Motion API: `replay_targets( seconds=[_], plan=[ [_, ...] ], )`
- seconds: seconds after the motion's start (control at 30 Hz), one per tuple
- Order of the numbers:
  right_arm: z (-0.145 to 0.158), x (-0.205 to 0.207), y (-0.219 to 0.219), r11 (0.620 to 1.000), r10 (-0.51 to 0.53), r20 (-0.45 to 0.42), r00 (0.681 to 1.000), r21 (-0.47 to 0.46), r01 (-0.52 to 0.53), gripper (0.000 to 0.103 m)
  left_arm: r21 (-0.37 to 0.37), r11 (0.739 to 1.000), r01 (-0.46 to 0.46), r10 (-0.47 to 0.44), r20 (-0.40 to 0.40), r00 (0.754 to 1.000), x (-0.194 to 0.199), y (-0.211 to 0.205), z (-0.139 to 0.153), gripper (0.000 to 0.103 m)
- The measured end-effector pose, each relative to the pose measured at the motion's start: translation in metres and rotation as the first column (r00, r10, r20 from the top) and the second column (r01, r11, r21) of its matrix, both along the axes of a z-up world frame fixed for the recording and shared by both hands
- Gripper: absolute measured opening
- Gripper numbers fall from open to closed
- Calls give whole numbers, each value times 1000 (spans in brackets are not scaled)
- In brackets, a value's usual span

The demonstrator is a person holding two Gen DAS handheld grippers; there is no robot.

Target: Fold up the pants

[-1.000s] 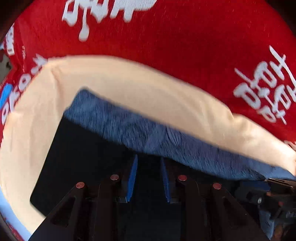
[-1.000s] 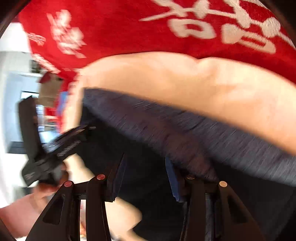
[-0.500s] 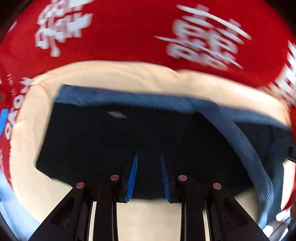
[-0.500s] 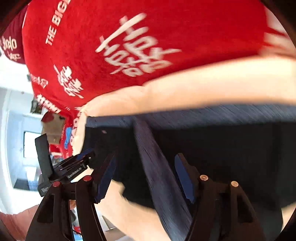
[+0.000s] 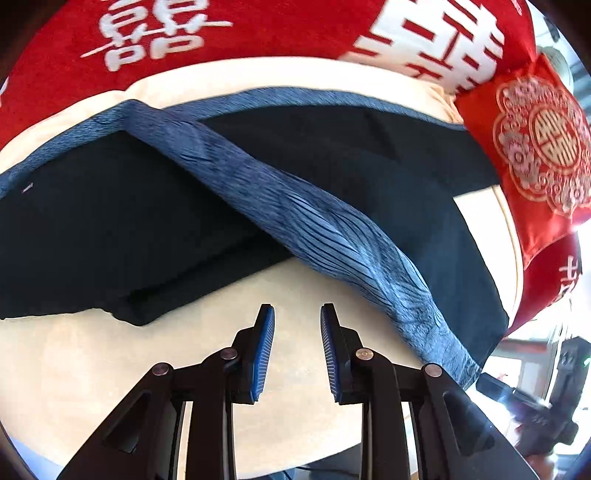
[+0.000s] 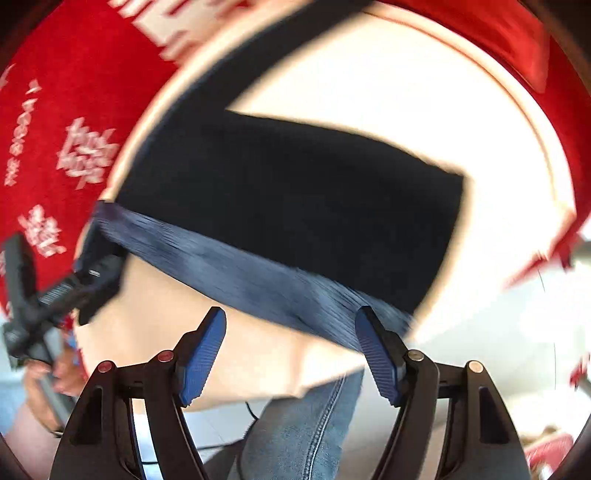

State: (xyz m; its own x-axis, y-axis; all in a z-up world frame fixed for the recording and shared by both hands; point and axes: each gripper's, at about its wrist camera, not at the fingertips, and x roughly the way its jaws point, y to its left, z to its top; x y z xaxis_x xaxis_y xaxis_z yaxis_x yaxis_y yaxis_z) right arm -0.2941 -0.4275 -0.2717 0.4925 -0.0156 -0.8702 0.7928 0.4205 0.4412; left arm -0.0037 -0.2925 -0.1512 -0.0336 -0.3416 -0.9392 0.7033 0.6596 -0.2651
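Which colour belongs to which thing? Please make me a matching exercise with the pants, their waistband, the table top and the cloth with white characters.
Things:
1. pants
2. waistband
3. table top
4. cloth with white characters

Colours:
A. red
B. cream
C. lighter blue, ribbed
D. very dark navy, almost black

Pairs: 1-D; 2-C; 3-B; 4-A

We see both views from wrist cameras, looking steeply down along their fingers, close above the table [image 5: 92, 369]. Both share the pants [image 5: 314, 221] [image 6: 295, 192] and red cloth [image 5: 258, 37] beyond.
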Motion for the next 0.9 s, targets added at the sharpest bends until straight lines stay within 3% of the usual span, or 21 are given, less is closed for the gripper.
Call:
replay_targets(
  seconds=[0.1,0.27,0.43,0.47,0.53,0.57,0.63,0.77,0.9],
  plan=[
    [-26,-25,0,998,-51,-10,999,36,52,76,9,999,38,-38,26,999,-5,-9,-7,28],
    [-47,-42,-13,994,-78,13,997,76,77,75,17,998,60,-59,-18,998,-12,-25,-25,28],
    [-54,-36,-31,991,6,135,991,129,-23,58,-22,998,54,-56,-73,996,-20,-36,-28,28],
    [-55,-35,-32,989,18,141,990,143,-38,53,-29,999,46,-48,-90,995,-20,-37,-27,28],
    [-58,-38,-38,980,31,148,988,191,-59,3,-33,999,38,-41,-124,991,-22,-40,-30,28],
    [-58,-41,-40,975,28,158,987,212,-61,3,-33,999,41,-45,-128,991,-23,-41,-31,28],
    [-47,-44,-42,971,25,203,979,227,-71,3,-27,998,51,-54,-120,991,-26,-43,-33,28],
    [3,-42,-61,977,78,276,958,168,-128,3,-20,999,28,-31,-124,992,-23,-39,-29,28],
    [63,-22,-97,980,141,357,924,80,-180,3,-47,999,-11,6,-94,996,-14,-46,-7,28]
  ],
)
